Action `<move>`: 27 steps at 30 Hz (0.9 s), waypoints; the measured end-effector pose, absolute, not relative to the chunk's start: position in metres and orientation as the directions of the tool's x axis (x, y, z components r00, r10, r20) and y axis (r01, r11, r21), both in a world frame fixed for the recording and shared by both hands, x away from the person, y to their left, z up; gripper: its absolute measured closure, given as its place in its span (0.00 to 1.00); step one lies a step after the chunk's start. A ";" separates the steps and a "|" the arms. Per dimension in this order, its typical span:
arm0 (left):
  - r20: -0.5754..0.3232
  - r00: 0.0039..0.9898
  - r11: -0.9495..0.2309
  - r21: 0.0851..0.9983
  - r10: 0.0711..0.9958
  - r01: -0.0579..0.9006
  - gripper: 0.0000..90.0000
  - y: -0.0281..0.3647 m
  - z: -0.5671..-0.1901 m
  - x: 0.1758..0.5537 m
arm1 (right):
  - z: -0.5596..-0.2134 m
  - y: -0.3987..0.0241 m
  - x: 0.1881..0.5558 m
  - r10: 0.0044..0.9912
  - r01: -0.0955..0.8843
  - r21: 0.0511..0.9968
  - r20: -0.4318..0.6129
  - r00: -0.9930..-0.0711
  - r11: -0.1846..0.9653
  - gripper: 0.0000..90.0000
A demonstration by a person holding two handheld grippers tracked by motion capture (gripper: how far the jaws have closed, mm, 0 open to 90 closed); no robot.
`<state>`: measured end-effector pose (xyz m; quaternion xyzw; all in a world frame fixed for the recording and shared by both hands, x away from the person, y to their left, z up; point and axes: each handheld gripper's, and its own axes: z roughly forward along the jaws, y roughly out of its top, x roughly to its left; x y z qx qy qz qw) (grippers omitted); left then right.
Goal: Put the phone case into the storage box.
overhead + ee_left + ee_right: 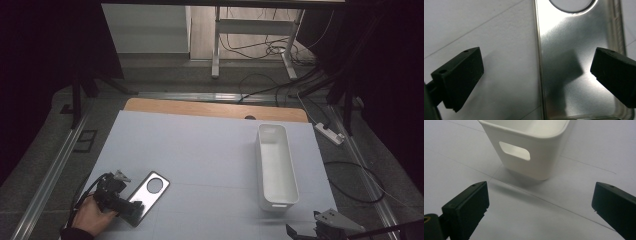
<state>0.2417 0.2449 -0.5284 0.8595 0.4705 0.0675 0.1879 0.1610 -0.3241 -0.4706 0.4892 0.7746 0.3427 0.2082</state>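
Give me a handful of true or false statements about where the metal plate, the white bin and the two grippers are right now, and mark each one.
1. The metal plate lies flat on the table. True.
2. The left gripper is clamped shut on the plate. False: its jaws stand wide open, one over the bare table and one over the plate.
3. The plate has a round hole near one end. True.
4. The white bin is full of parts. False: its inside looks empty.
5. The right gripper holds the bin by its handle slot. False: its jaws are open and the bin stands apart, ahead of them.
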 end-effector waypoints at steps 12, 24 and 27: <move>-0.078 0.514 -0.445 0.399 0.854 0.802 0.25 0.247 -0.525 0.240 | -0.471 -0.324 0.161 0.900 0.616 0.732 0.010 -0.435 0.290 0.01; -0.174 0.492 -0.380 0.438 0.853 0.815 0.95 0.256 -0.523 0.240 | -0.471 -0.324 0.161 0.900 0.618 0.731 0.010 -0.436 0.291 0.01; -0.164 0.501 -0.390 0.443 0.850 0.807 0.98 0.257 -0.523 0.239 | -0.471 -0.324 0.161 0.899 0.614 0.733 0.007 -0.437 0.293 0.01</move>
